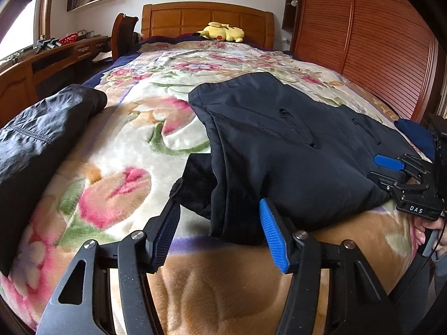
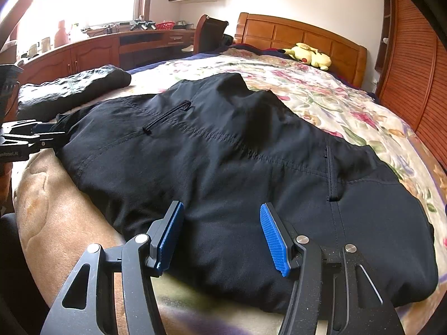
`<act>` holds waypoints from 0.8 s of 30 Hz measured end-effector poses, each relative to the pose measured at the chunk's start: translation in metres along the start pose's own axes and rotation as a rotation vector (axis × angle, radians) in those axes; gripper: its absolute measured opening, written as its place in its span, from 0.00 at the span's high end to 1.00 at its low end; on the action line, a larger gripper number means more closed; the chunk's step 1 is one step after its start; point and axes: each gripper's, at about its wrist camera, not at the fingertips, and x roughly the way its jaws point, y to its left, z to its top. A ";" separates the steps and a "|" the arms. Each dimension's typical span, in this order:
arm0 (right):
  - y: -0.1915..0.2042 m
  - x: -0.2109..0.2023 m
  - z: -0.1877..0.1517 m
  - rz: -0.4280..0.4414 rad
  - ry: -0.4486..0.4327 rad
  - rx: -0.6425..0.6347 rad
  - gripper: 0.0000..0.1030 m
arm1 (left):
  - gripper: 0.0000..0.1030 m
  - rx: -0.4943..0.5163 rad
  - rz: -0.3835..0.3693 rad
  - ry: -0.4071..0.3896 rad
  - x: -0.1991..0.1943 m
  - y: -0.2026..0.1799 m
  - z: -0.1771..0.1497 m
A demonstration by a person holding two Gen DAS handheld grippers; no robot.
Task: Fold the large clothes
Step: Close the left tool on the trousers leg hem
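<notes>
Dark navy trousers (image 1: 279,145) (image 2: 223,162) lie folded across the near end of a floral blanket (image 1: 134,139). My left gripper (image 1: 218,212) sits at their left end. The bunched end of a leg lies between its jaws, the fingertips (image 1: 264,209) just meet the cloth, and blanket shows inside the left finger. In the right wrist view this left gripper (image 2: 53,135) pokes in at the left edge. My right gripper (image 2: 223,217) rests low over the trousers' near edge, jaws apart, with flat cloth between them. From the left wrist view the right gripper (image 1: 388,173) shows side-on.
A second dark folded garment (image 1: 42,134) (image 2: 72,92) lies at the bed's left edge. A yellow plush toy (image 1: 223,32) sits by the wooden headboard (image 1: 206,19). A slatted wardrobe (image 1: 363,42) lines the right side, a desk (image 2: 111,47) the left. A hand (image 1: 427,231) holds the right gripper.
</notes>
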 end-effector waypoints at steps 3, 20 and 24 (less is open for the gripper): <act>0.000 0.000 0.000 -0.001 -0.002 -0.002 0.43 | 0.46 -0.007 -0.014 0.005 0.001 -0.001 0.001; -0.002 -0.001 -0.001 0.001 -0.005 0.002 0.43 | 0.90 0.099 0.048 -0.086 -0.019 -0.031 0.028; -0.002 -0.001 -0.001 0.003 -0.006 0.002 0.43 | 0.91 0.127 0.050 -0.143 -0.029 -0.044 0.041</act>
